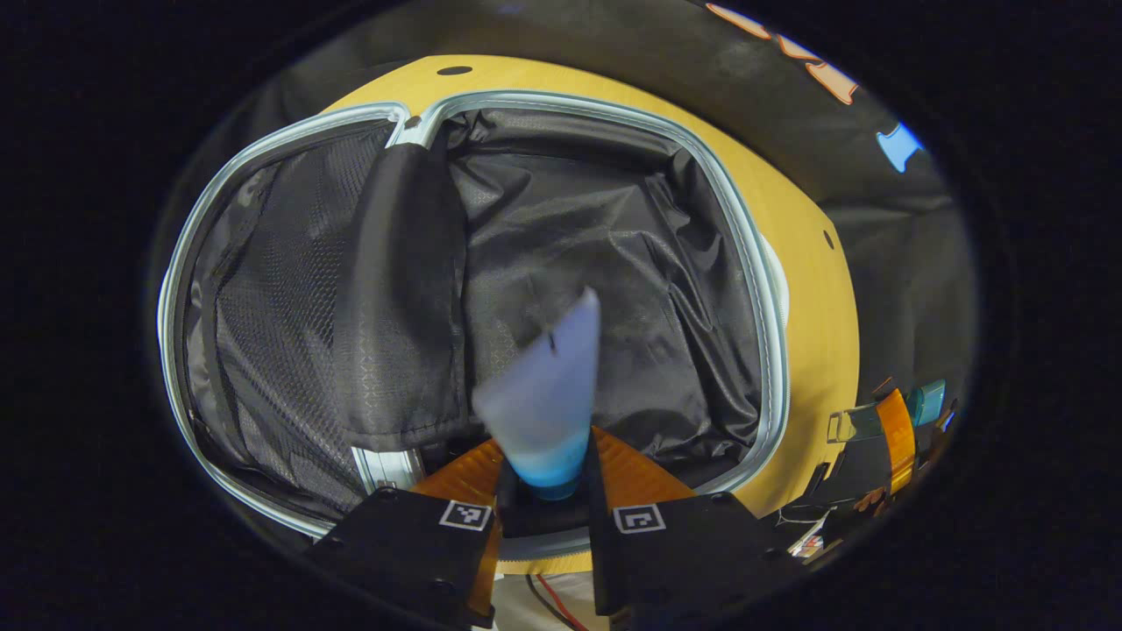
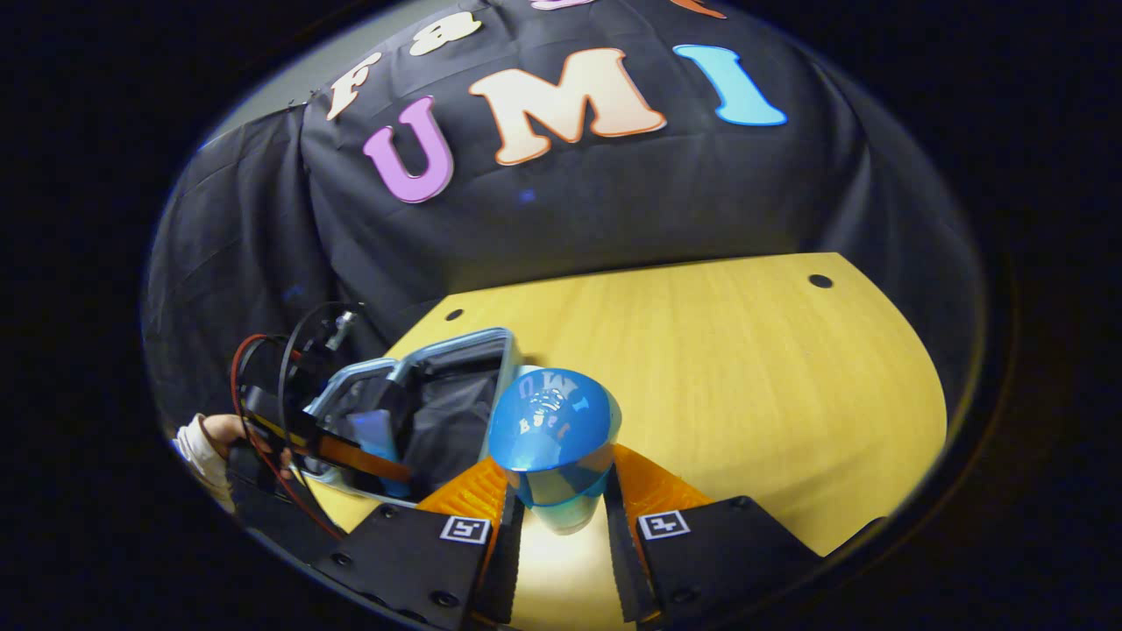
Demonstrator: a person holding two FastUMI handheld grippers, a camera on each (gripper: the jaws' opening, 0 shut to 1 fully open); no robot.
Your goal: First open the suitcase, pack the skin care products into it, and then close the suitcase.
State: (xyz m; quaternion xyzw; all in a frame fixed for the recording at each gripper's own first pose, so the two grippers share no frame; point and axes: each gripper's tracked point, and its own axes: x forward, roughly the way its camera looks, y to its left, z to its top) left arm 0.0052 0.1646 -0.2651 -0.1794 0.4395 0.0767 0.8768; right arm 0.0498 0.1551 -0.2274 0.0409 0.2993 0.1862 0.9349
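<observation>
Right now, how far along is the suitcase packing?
The suitcase already lies open on the table. In hand: the left gripper holds a tube over the lining, and the right gripper clamps a blue bottle. Left: setting both inside, then closing it.

Left gripper view close above the open suitcase (image 1: 491,289) looking down, right gripper view low over the table (image 2: 719,368) facing the wall, suitcase shared at eight o'clock
</observation>
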